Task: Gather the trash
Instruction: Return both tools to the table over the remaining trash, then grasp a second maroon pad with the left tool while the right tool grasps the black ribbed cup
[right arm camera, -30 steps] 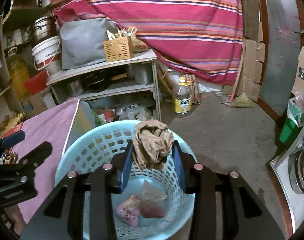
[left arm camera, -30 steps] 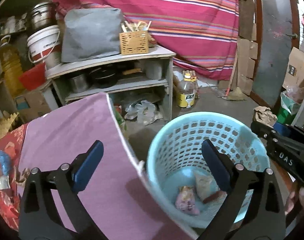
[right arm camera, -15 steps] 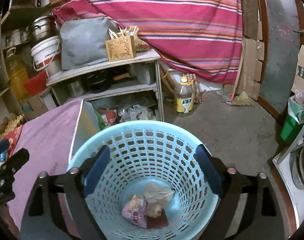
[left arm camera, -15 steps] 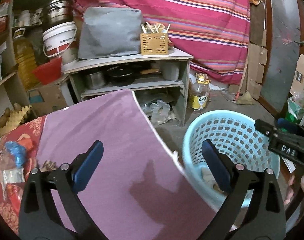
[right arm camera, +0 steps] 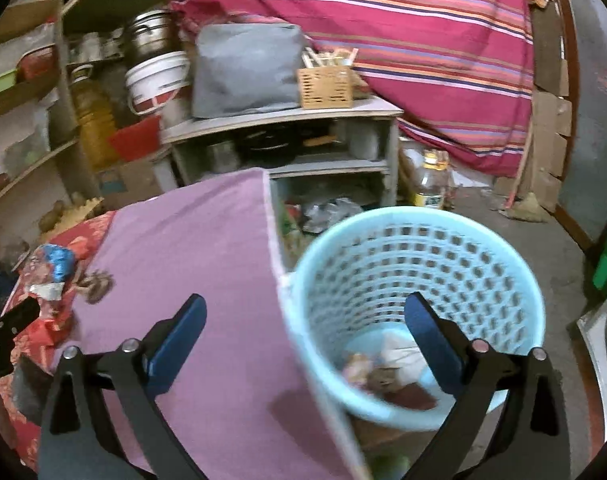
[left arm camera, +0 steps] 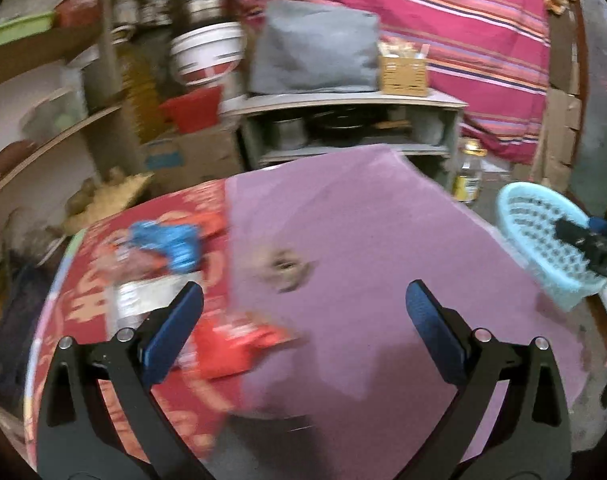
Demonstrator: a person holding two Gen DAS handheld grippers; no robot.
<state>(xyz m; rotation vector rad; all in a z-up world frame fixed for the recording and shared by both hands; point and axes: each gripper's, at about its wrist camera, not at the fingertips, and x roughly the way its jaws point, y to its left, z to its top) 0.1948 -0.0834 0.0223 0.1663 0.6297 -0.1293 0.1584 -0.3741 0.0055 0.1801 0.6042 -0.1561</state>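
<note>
Trash on the table (left arm camera: 383,248): a blue wrapper (left arm camera: 169,240), red packet (left arm camera: 239,344) and small brown scrap (left arm camera: 287,270) lie ahead of the left gripper (left arm camera: 299,320), jaws wide, nearer than the right gripper (right arm camera: 303,322), wide and empty beside the basket (right arm camera: 419,216).

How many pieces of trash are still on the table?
4 that I can make out, though motion blur may hide more: a blue wrapper, a silver-white wrapper, a red packet, all on the red cloth, and a brown crumpled scrap on the purple cloth.
</note>
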